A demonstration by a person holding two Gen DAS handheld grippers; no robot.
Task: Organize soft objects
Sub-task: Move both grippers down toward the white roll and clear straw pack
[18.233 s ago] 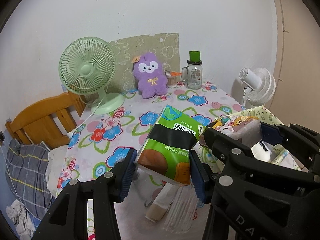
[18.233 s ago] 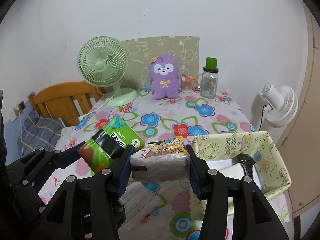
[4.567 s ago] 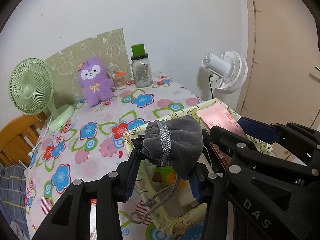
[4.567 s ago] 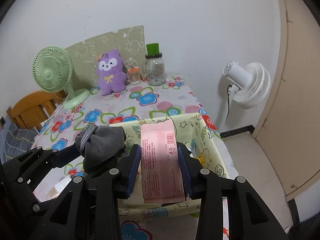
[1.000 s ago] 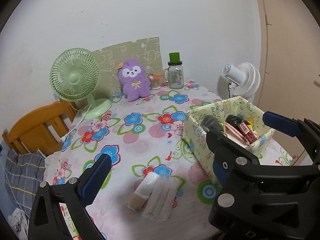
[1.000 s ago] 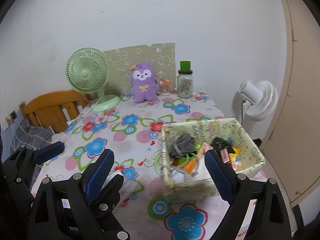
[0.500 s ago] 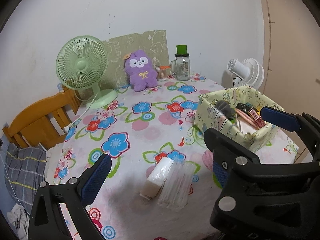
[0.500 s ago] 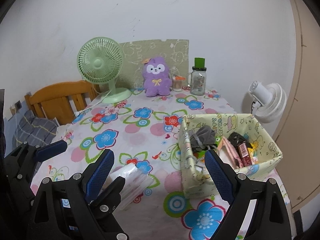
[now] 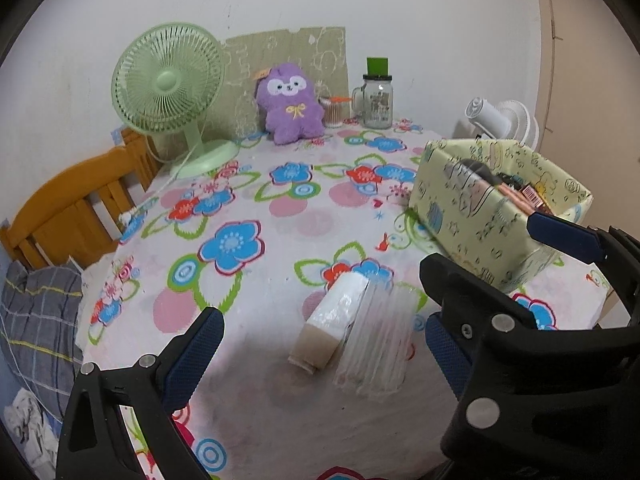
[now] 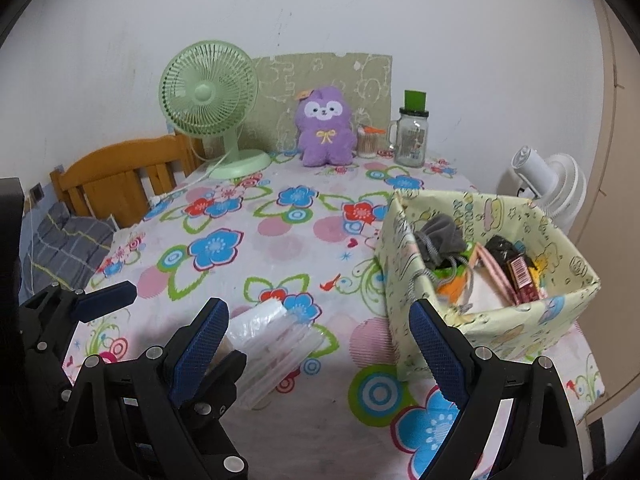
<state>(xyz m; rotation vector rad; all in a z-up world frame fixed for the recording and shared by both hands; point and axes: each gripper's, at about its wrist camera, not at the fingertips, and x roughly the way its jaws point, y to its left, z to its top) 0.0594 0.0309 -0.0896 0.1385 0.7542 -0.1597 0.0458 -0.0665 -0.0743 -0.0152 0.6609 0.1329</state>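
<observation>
Two soft packs lie side by side on the near part of the flower-print tablecloth [image 9: 240,208]: a white wrapped tissue pack [image 9: 334,316] with a tan end, and touching its right side a flat clear-plastic pack of pale sheets [image 9: 378,340]. In the right wrist view the same pair sits just left of centre, partly behind the left fingertip of the right gripper [image 10: 320,344].

To their right stands the pale yellow cartoon-print fabric box [image 10: 492,320], already holding a grey drawstring pouch [image 10: 440,236], a pink packet [image 10: 496,272], a dark red bar-coded packet [image 10: 520,276] and bits of orange and green.

The left gripper [image 9: 320,344] hovers tilted down over the near table edge, its blue-padded fingers wide apart with the two packs lying between and ahead of them, untouched. The right gripper is likewise angled down, its jaws spread wide and empty, the right finger in front of the box's near left corner.

Along the far wall stand a mint-green desk fan [image 10: 208,92], a purple plush toy [image 10: 326,128], a small cotton-swab jar [image 10: 366,142] and a glass mug jar with a green lid [image 10: 412,136]. A white fan [image 10: 548,184] sits beyond the table's right edge, a wooden chair [image 9: 80,208] at the left.
</observation>
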